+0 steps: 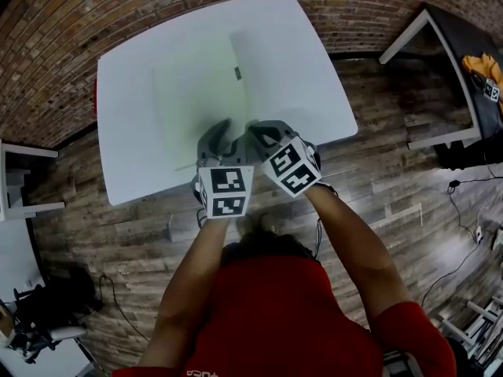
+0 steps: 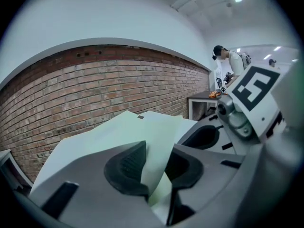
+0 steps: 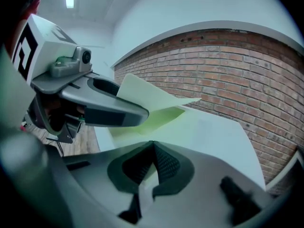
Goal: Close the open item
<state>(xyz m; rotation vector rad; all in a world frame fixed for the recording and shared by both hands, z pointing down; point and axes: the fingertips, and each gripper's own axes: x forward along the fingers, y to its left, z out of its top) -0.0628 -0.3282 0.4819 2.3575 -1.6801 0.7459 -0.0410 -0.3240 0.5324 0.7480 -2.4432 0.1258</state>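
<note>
Closing step in hand: the pale green folder [image 1: 196, 100] lies open on the counter [image 1: 314, 77]. The right gripper [image 3: 151, 167] pinches its near edge. The left gripper [image 2: 154, 167] stands narrowly parted, with the sheet loose between its jaws. The next move probably calls for swinging the cover over.

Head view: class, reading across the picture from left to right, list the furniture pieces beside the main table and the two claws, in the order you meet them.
White furniture at the left edge → left claw → right claw → black-topped side table.
</note>
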